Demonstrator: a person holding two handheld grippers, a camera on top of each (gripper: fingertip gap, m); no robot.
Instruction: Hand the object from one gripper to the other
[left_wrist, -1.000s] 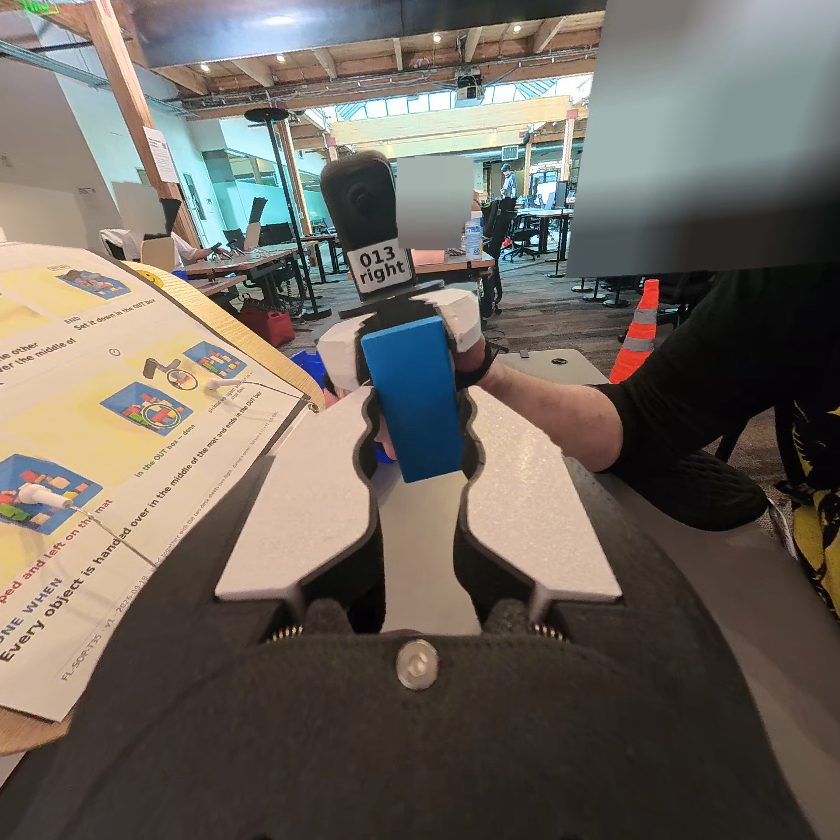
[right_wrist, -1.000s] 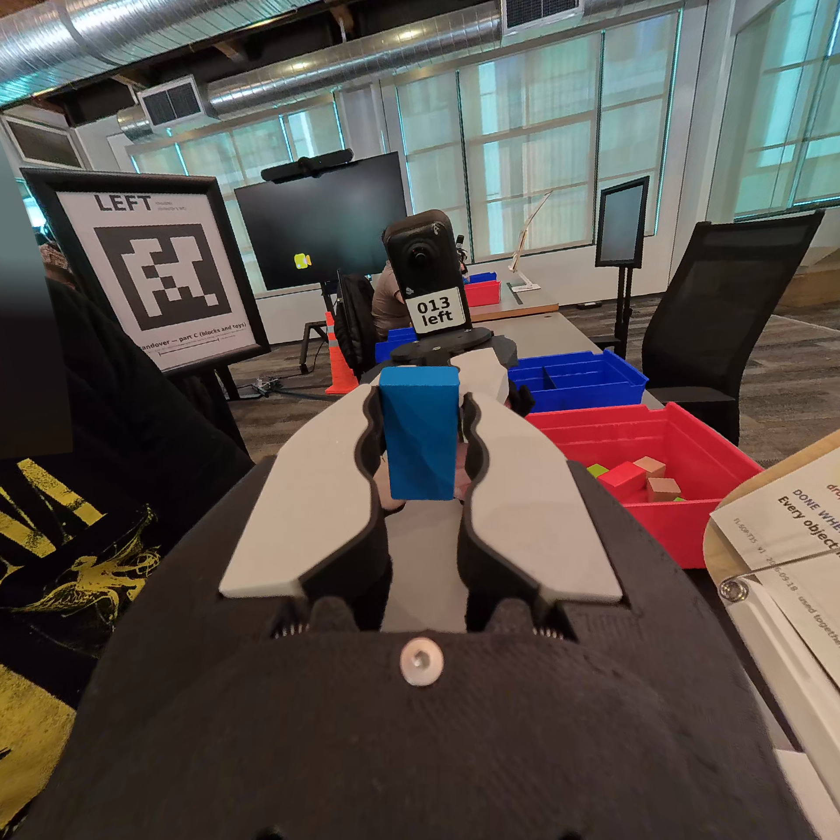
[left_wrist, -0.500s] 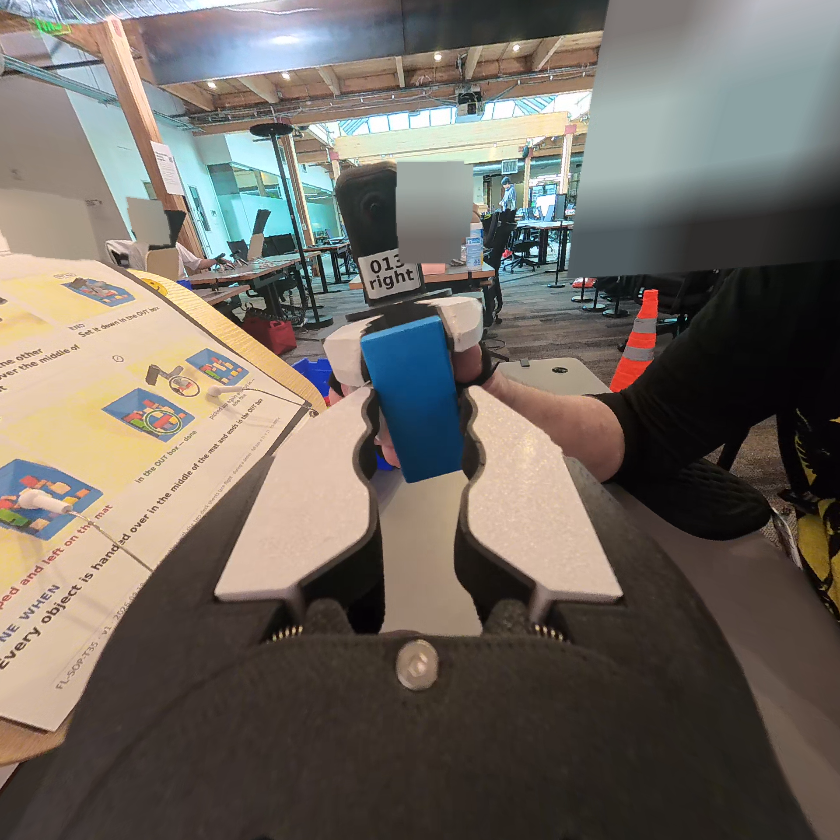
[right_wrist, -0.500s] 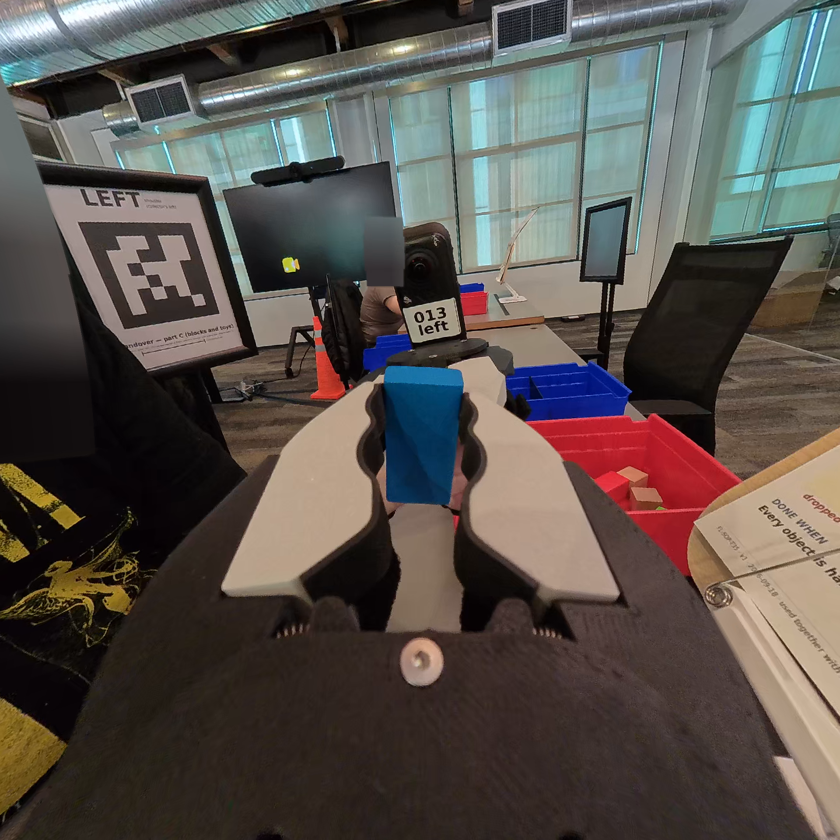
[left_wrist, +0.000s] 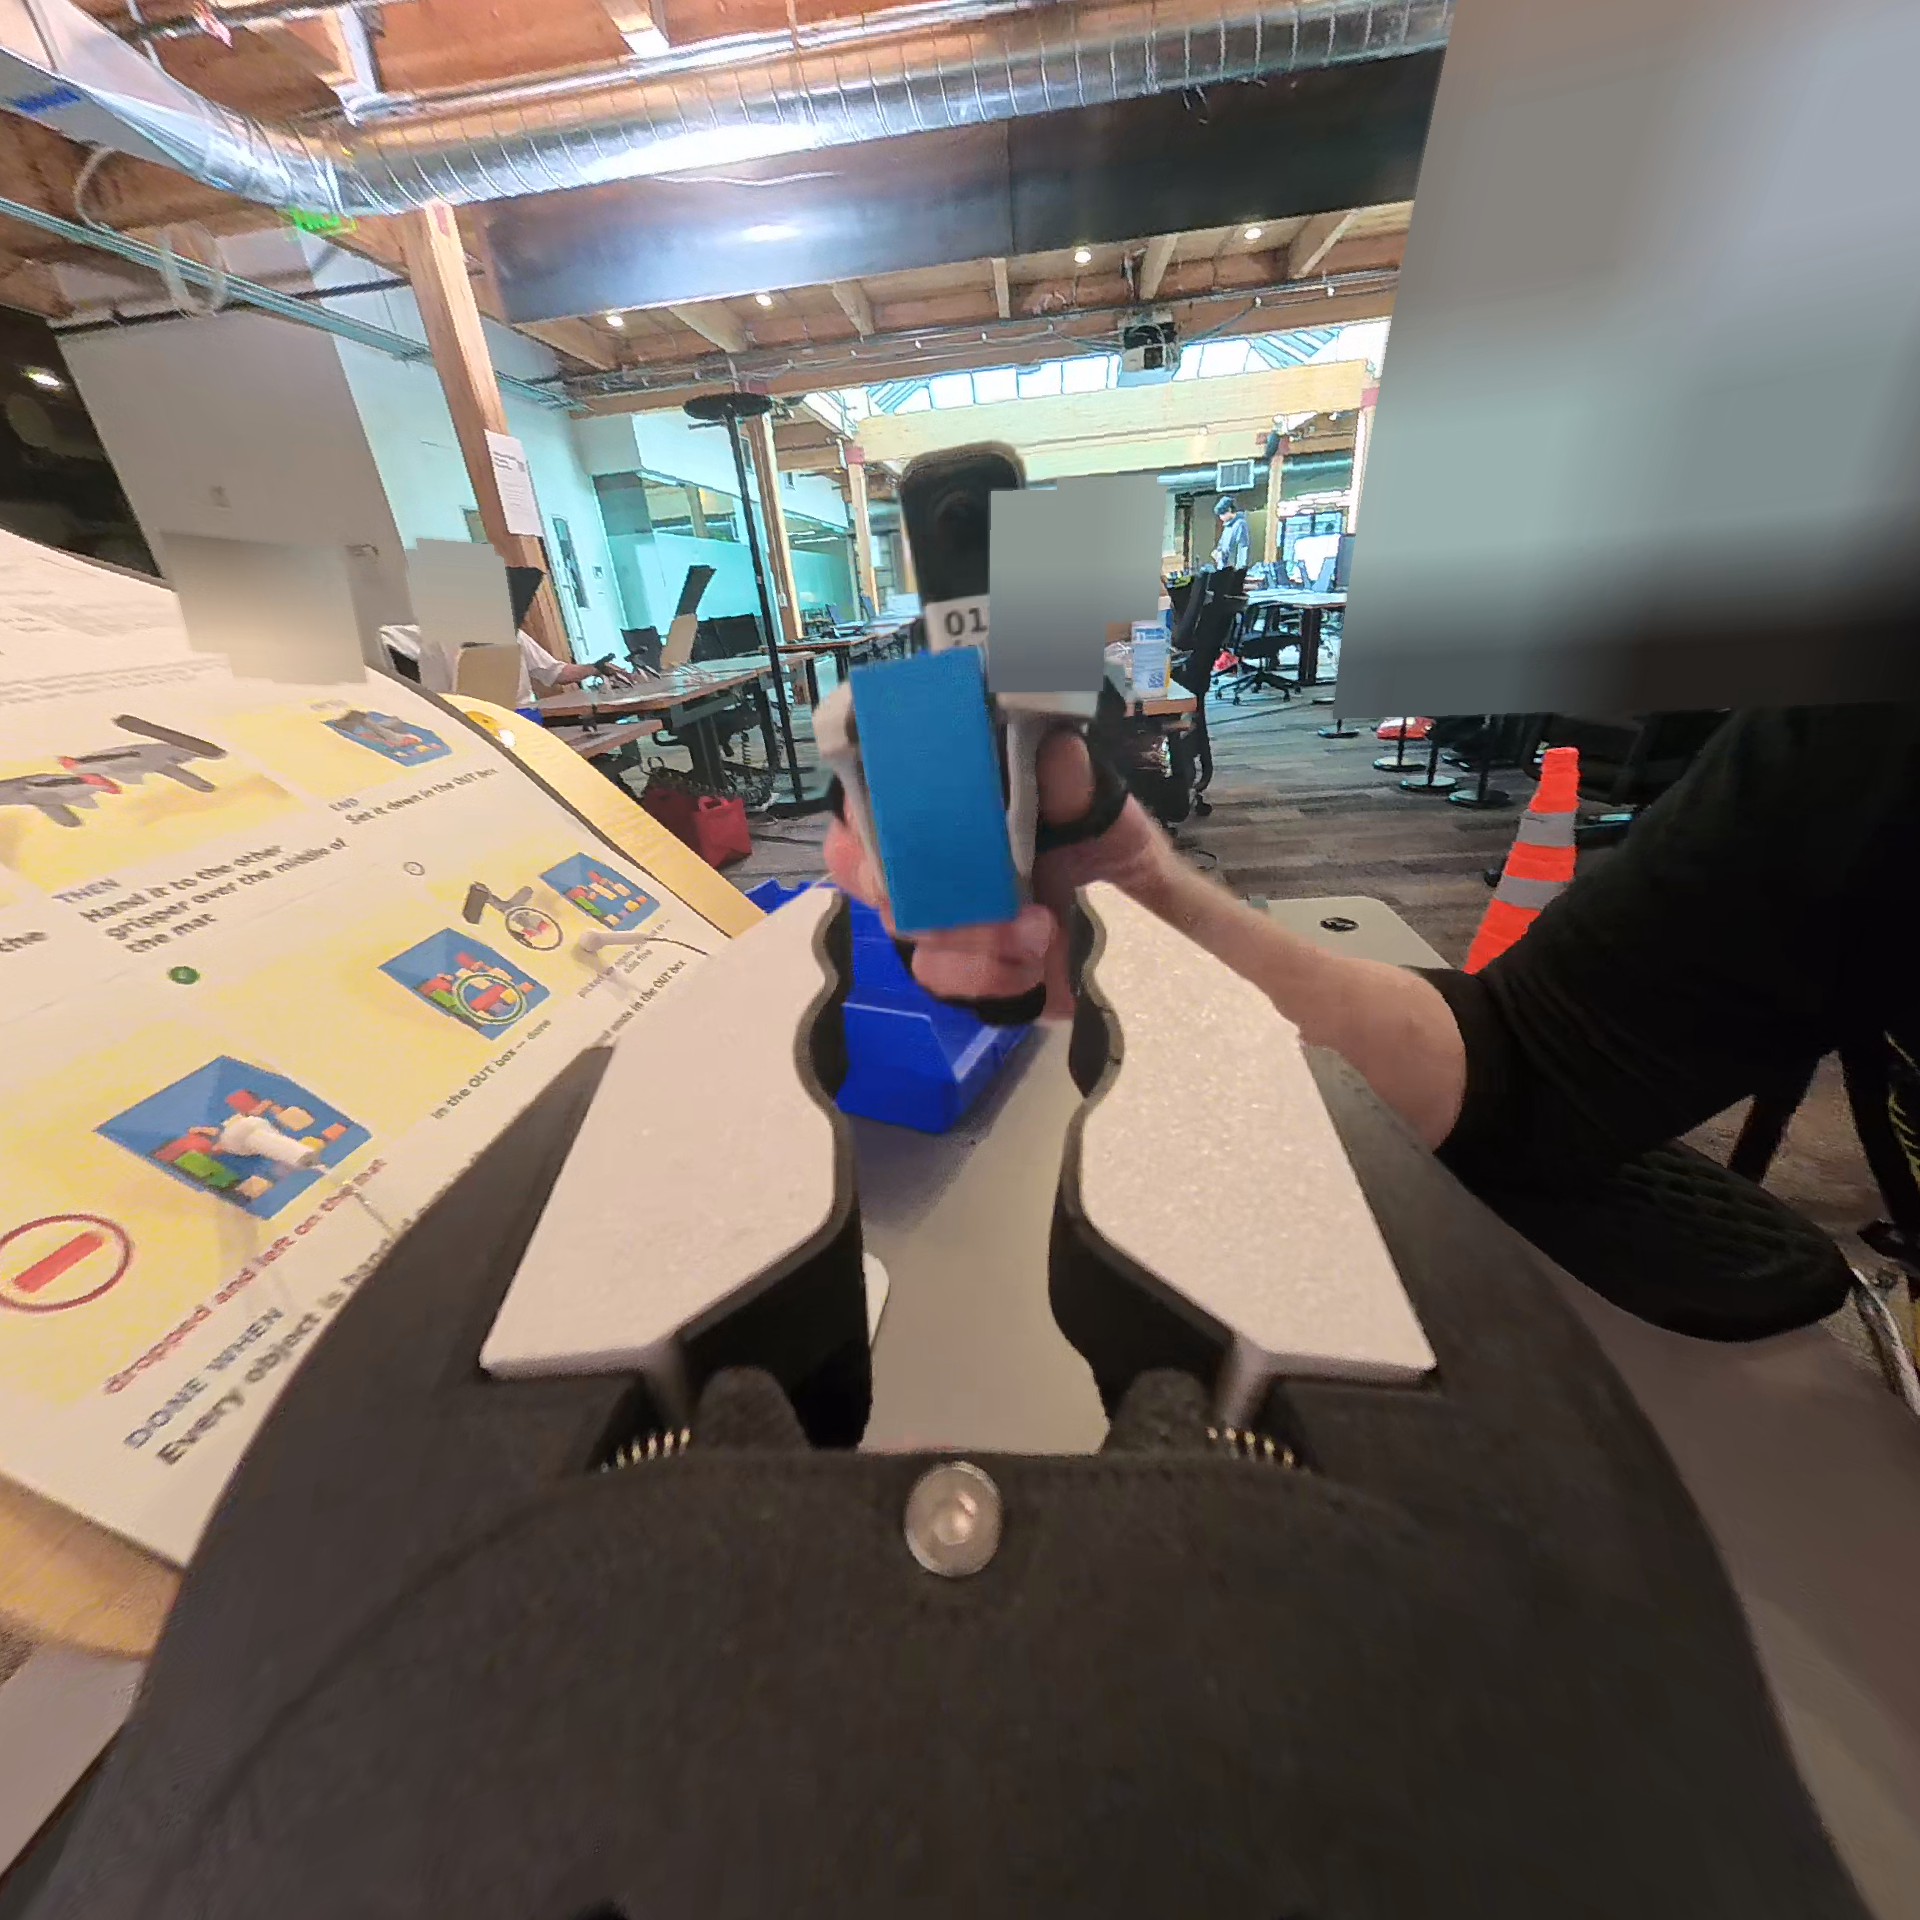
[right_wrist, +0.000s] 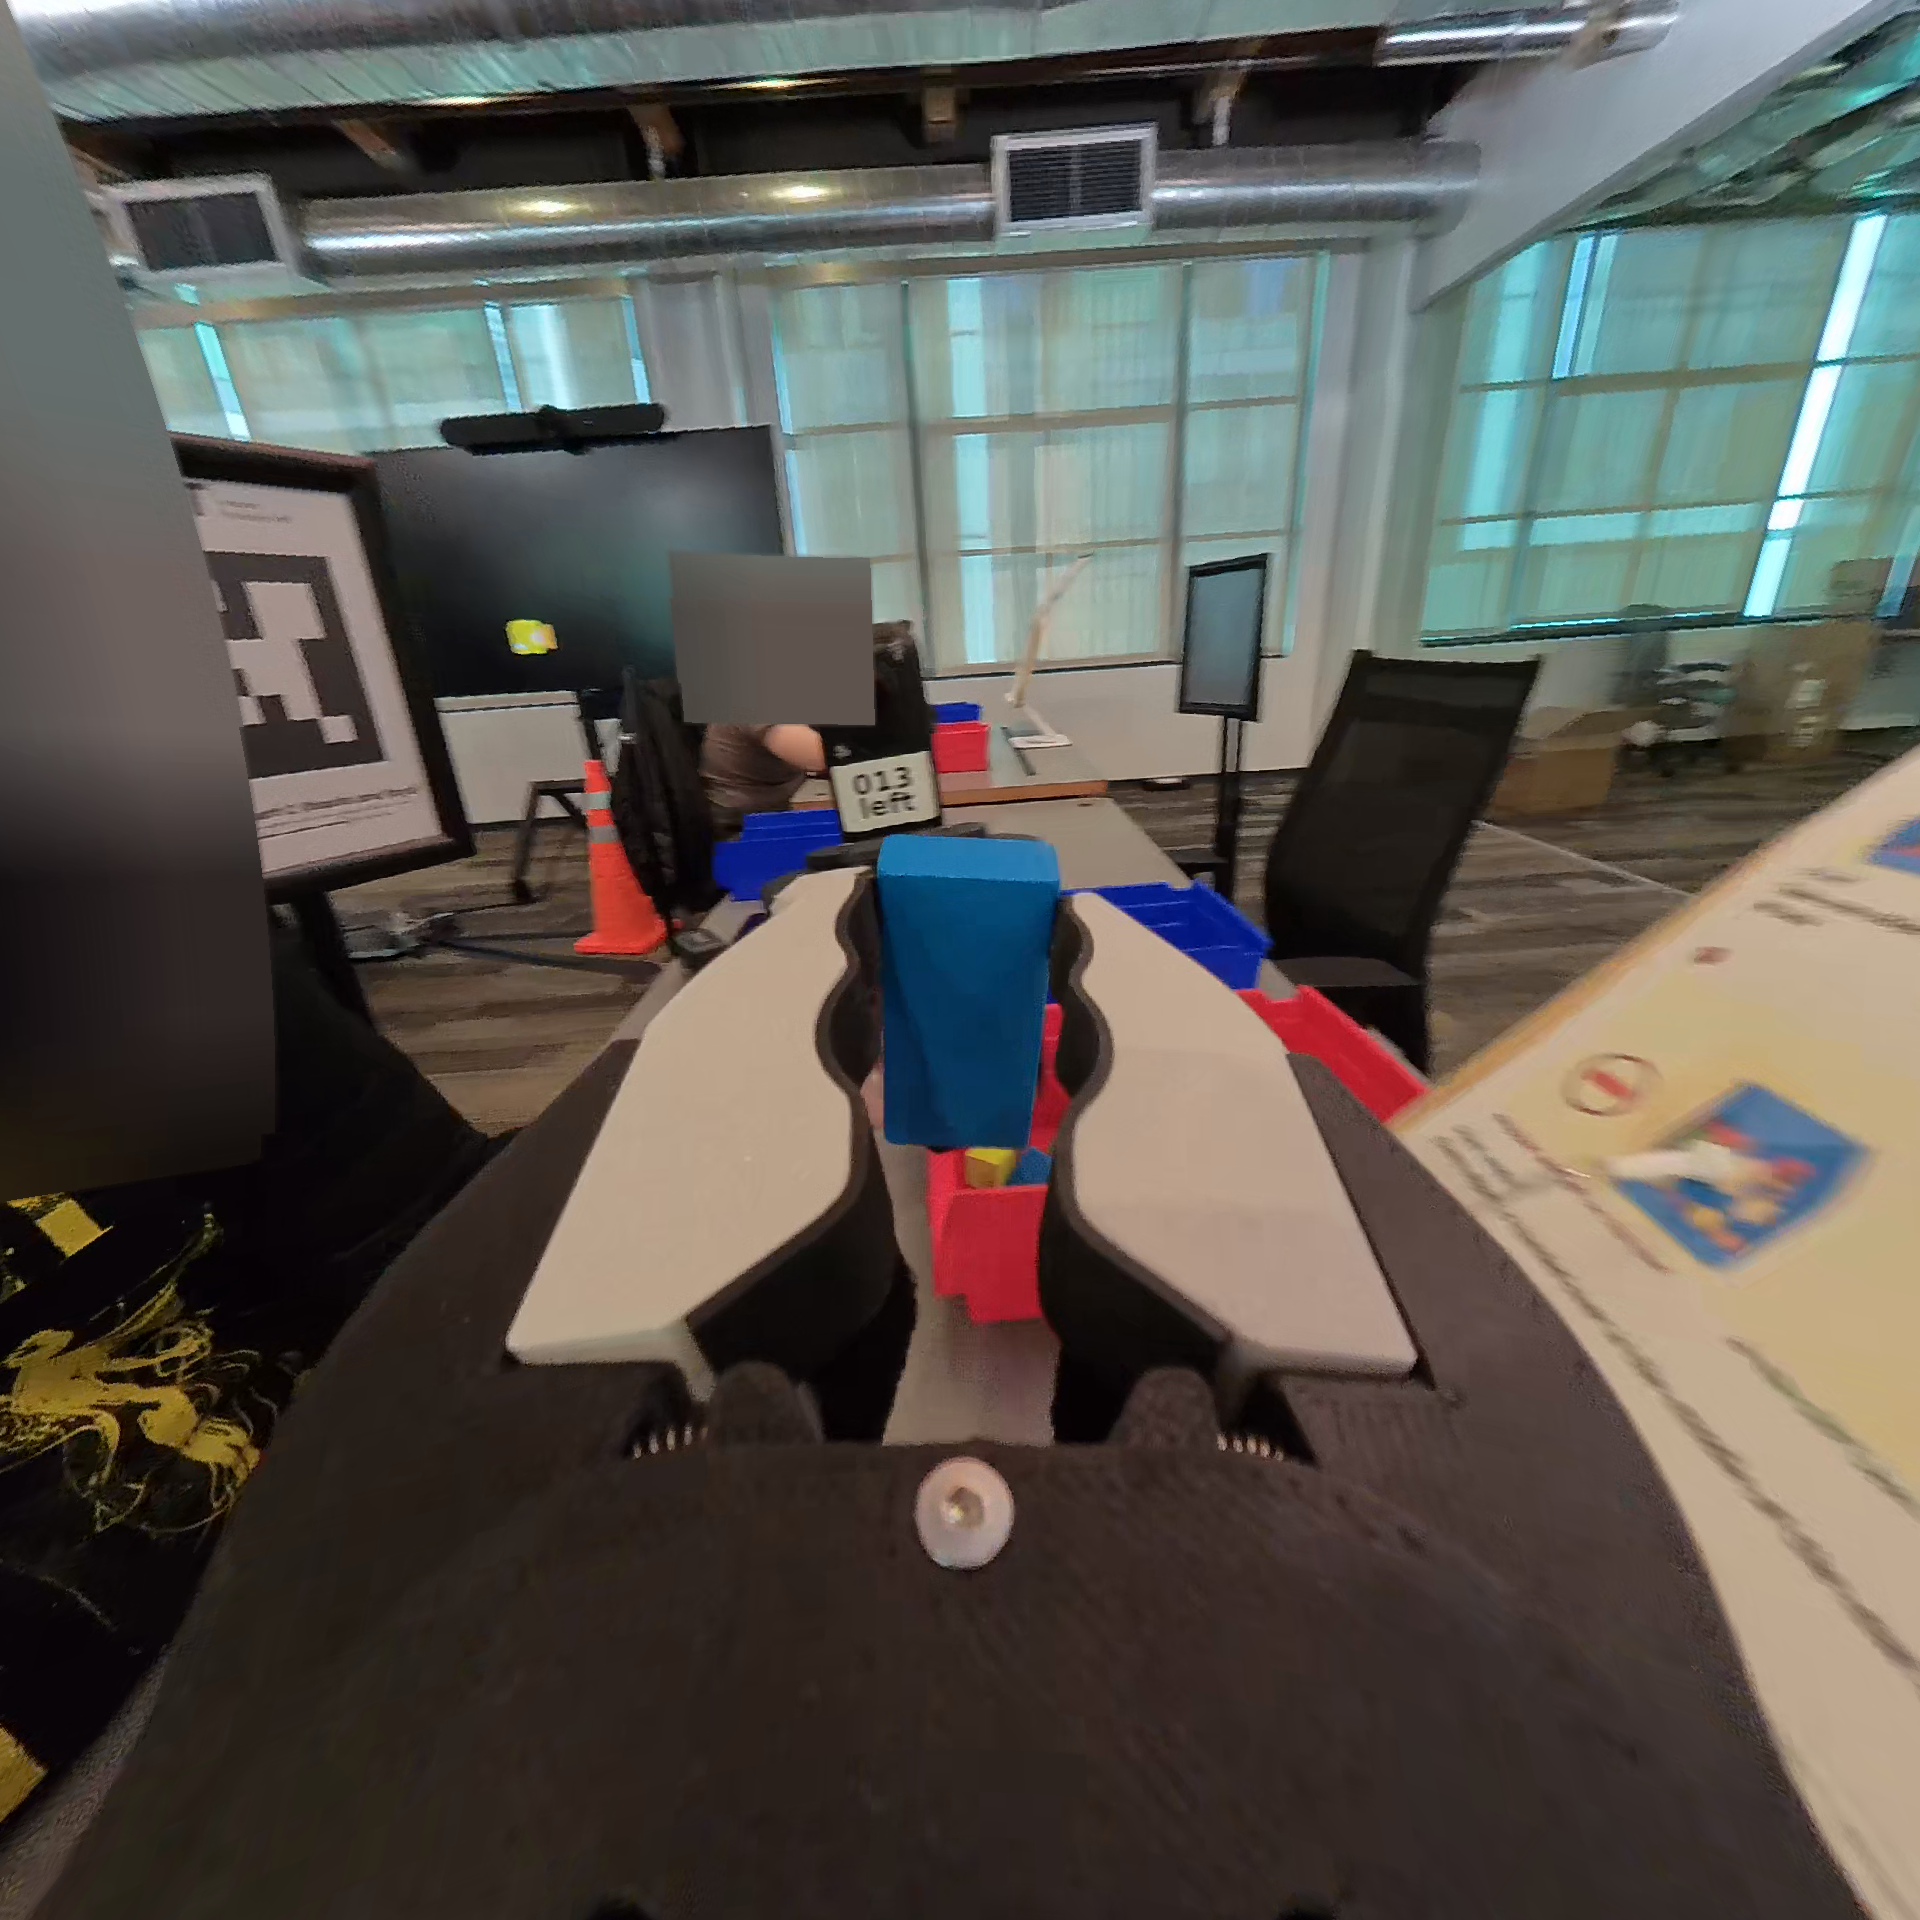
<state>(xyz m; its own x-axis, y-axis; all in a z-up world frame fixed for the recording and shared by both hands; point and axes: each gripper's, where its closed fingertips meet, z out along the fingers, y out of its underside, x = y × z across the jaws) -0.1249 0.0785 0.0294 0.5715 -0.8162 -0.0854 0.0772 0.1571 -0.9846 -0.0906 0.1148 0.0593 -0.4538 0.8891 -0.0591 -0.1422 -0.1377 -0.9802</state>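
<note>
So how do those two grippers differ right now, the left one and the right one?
The right gripper is closed on the blue block, its fingers against the block's sides; the left gripper is open with nothing between its fingers. In the left wrist view the block sits beyond the left gripper's tips. Both share pale fingers with wavy black pads, and each is held by a hand.

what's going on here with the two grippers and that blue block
A person is passing a blue block between two hand-held grippers above a table. Right now the right gripper has it, upright, with both fingers against its sides. The left gripper is open and apart from the block, which sits beyond its fingertips in the left wrist view. Below are a red bin with small blocks in it and a blue bin. An instruction sheet stands beside the table.
</note>
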